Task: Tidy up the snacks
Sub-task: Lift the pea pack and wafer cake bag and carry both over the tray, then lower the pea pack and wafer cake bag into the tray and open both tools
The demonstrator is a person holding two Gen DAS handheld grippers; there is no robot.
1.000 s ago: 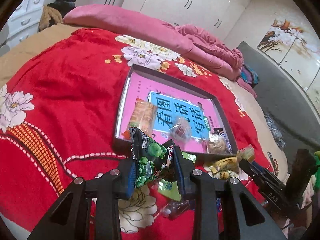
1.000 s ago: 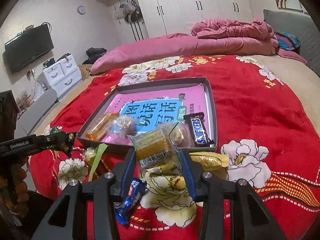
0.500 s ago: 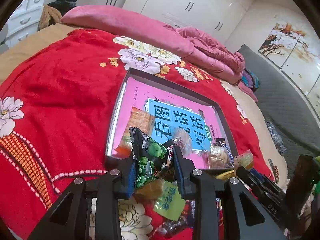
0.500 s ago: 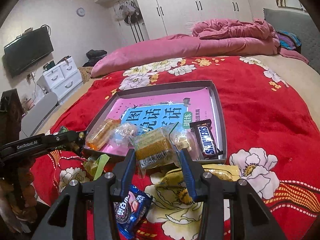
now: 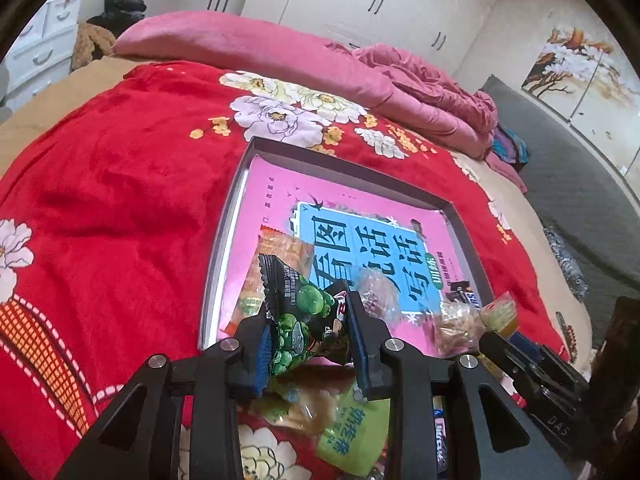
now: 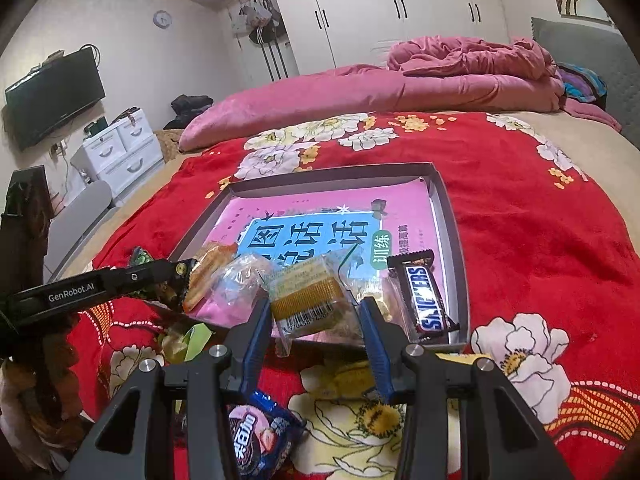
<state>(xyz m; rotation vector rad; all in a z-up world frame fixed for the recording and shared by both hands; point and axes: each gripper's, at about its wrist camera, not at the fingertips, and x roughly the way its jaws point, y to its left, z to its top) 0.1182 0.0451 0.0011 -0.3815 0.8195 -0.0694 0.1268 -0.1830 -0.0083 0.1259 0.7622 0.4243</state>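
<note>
My left gripper [image 5: 310,336] is shut on a black-and-green pea snack packet [image 5: 304,312], held over the near left corner of the grey tray [image 5: 218,240]. My right gripper [image 6: 316,328] is shut on a clear-wrapped yellow cake packet [image 6: 308,300], held over the tray's near edge [image 6: 452,248]. The tray holds a pink book [image 6: 320,232], an orange cracker pack [image 5: 280,256], a clear wrapped sweet [image 5: 374,292] and a Snickers bar [image 6: 428,300]. The left gripper also shows in the right wrist view [image 6: 176,276].
Loose snacks lie on the red floral blanket [image 5: 112,200] before the tray: a green packet [image 5: 352,428], a blue cookie pack [image 6: 260,440] and a yellow packet [image 6: 344,372]. A pink duvet [image 6: 400,84] lies behind. White drawers [image 6: 120,152] stand at the left.
Both grippers have moved forward with their packets, from above the blanket to over the tray's near edge. The tray looks closer in both views.
</note>
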